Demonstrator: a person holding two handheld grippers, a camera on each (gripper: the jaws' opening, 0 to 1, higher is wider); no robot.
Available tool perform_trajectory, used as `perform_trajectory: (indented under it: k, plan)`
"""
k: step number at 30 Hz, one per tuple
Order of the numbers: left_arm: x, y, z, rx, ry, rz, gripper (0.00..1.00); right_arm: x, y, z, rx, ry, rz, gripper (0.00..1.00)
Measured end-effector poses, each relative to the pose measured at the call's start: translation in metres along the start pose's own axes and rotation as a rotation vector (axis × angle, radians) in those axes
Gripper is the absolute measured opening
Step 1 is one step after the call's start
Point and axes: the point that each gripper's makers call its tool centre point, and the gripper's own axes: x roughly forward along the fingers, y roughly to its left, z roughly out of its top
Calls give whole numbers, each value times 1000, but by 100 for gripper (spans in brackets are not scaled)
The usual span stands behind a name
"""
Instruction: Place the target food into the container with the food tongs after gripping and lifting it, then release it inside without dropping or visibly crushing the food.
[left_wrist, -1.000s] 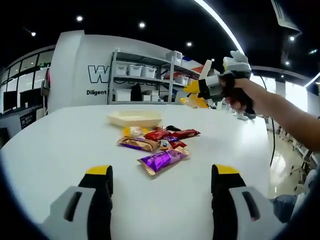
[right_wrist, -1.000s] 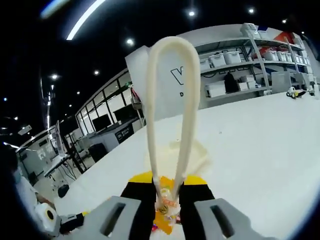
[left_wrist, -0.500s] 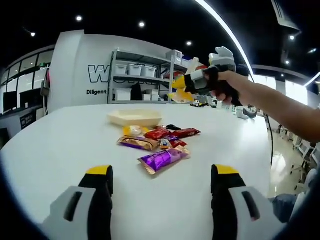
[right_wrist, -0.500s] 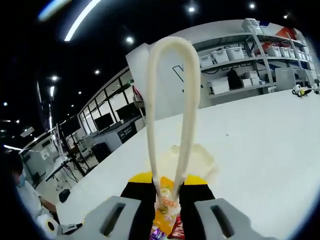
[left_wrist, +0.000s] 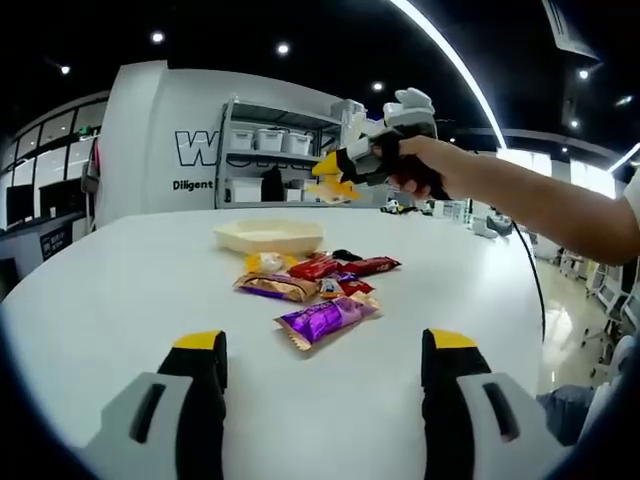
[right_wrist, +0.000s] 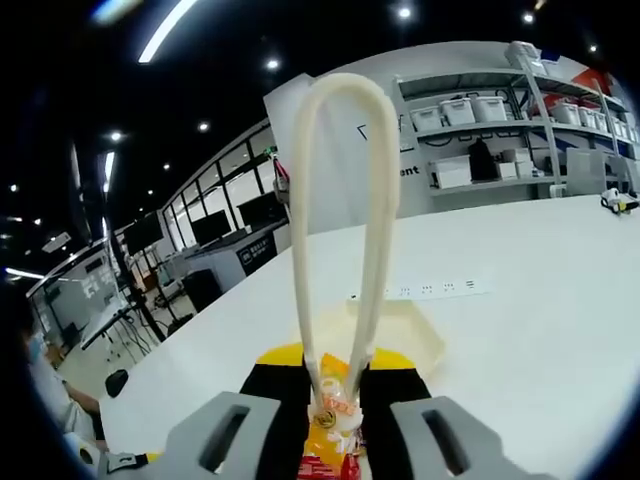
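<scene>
Overhead, the right gripper (left_wrist: 335, 180) hangs above a white table (left_wrist: 120, 290), its jaws squeezing cream tongs (right_wrist: 340, 200) whose looped end rises up the middle of the right gripper view. Low in that view, the tong arms come together on an orange-wrapped snack (right_wrist: 330, 405); they look pressed onto it, though the tips themselves are hard to make out behind the wrapper. In the left gripper view the same snack shows as a small yellow-orange shape just below the raised gripper, well clear of the tabletop.

Beneath and beyond it sits the container (left_wrist: 268, 235), a shallow cream tray, with a loose pile of wrapped snacks (left_wrist: 320, 285) just beside its near edge, a purple packet (left_wrist: 328, 320) nearest the camera. The left gripper (left_wrist: 325, 375) rests low over the table with its jaws spread wide and nothing between them.

The snack looks light, and its foil-like wrapper is probably slick and crinkly, so it could slide from a weak pinch, while a hard squeeze could crush the contents. A moderate hold across the packet's middle seems safest. The carry appears well advanced, with lowering and release over the tray yet to come.
</scene>
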Motion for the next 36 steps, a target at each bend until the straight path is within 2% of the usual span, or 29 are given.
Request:
perform_trajectory:
  k: [8, 12, 15, 24, 27, 30, 36]
  plan:
    - [0, 0, -1, -18, 8, -4, 81, 34, -7, -1, -63, 56, -7, 12]
    - [0, 3, -1, -20, 3, 6, 82, 52, -9, -10, -59, 104, 0, 12]
    - [0, 3, -1, -26, 5, 3, 82, 64, -13, -16, -94, 123, -14, 12]
    - [0, 2, -1, -25, 3, -4, 81, 87, -11, -35, -106, 144, -15, 13]
    - [0, 2, -1, -27, 6, -6, 81, 98, -18, -47, -164, 159, -45, 13]
    - [1, 1, 0, -24, 4, -12, 81, 105, -23, -49, -160, 155, -52, 13]
    - [3, -4, -2, -20, 16, -37, 80, 110, -20, -51, -171, 152, -41, 14]
